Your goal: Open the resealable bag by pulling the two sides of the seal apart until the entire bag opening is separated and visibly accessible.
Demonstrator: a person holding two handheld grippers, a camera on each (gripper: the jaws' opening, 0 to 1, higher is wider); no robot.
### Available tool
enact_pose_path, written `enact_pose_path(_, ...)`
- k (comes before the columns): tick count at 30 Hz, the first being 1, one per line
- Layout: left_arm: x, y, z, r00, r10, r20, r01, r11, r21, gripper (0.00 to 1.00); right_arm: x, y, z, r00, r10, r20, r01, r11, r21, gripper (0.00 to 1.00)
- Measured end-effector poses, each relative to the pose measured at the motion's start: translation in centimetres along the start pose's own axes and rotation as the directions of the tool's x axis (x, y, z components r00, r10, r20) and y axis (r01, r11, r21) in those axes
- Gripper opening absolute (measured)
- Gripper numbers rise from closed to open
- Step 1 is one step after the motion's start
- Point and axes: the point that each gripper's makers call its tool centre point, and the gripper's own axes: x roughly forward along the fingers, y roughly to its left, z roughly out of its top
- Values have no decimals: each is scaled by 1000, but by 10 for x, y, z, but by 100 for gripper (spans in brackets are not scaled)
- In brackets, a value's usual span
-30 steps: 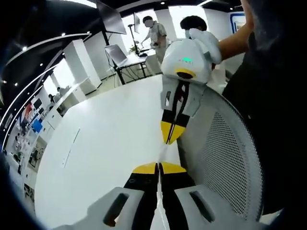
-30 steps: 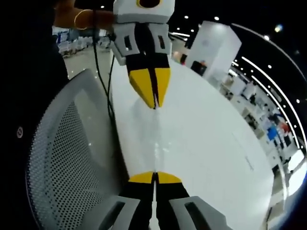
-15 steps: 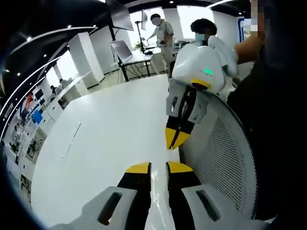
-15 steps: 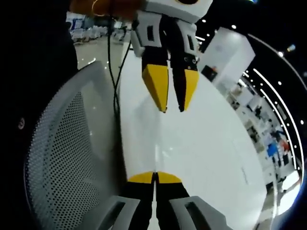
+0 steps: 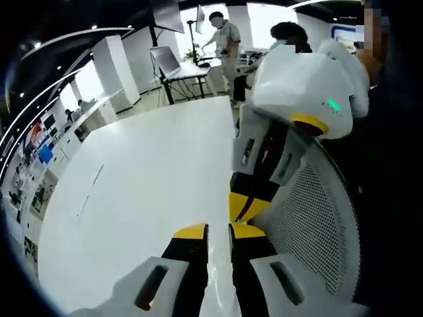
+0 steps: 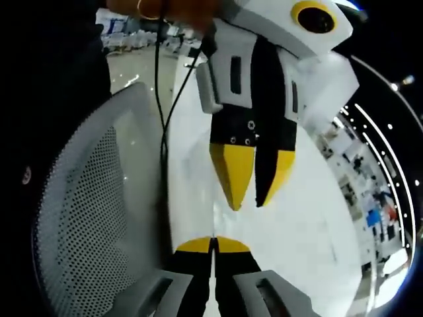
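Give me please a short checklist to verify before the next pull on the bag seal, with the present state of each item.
1. Left gripper closed on one side of the seal: not ok, its jaws stand apart.
2. Right gripper closed: ok, tips together.
3. Bag held by the right gripper: cannot tell, no film can be made out.
4. Seal separated: cannot tell.
5. Grippers facing each other above the table: ok.
6. Room beside the chair back: cannot tell, it is close.

Two claws point(image 5: 218, 231) point(image 6: 213, 244), one table point(image 5: 132, 191), one chair point(image 5: 310, 218).
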Motion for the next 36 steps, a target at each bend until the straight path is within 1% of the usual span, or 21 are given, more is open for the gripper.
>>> enact_pose_path(4,4,-4,-3,1000,-23,-15,23,1000,-1,10,0,0,3,1000,1,8,-1,1000,-5,0)
enact_pose_path(6,5,-7,-2,999,-34,-13,34,999,1,10,0,-1,5,1000,0,13,1,1000,-9,0)
enact_pose_path(8,7,-6,-3,999,-28,-18,28,999,-17,10,0,-2,8,1000,-3,23,3,1000,-12,0)
enact_pose_path(12,8,-3,-10,999,-25,-41,24,999,-24,10,-2,-4,13,999,-8,40,9,1000,-19,0)
enact_pose_path(19,4,2,-19,998,-10,-64,6,998,-55,9,-3,-3,15,999,-5,52,7,999,-35,0)
enact_pose_path(28,0,0,-31,994,-17,-106,10,998,-60,8,-5,-7,22,996,-25,84,27,1000,-15,0)
enact_pose_path(33,0,1,-38,991,-27,-133,17,997,-78,7,-9,-9,24,994,-42,97,43,999,-5,0)
enact_pose_path(36,1,-1,-42,988,-44,-148,30,995,-97,5,-10,-11,25,994,-48,103,48,999,-2,0)
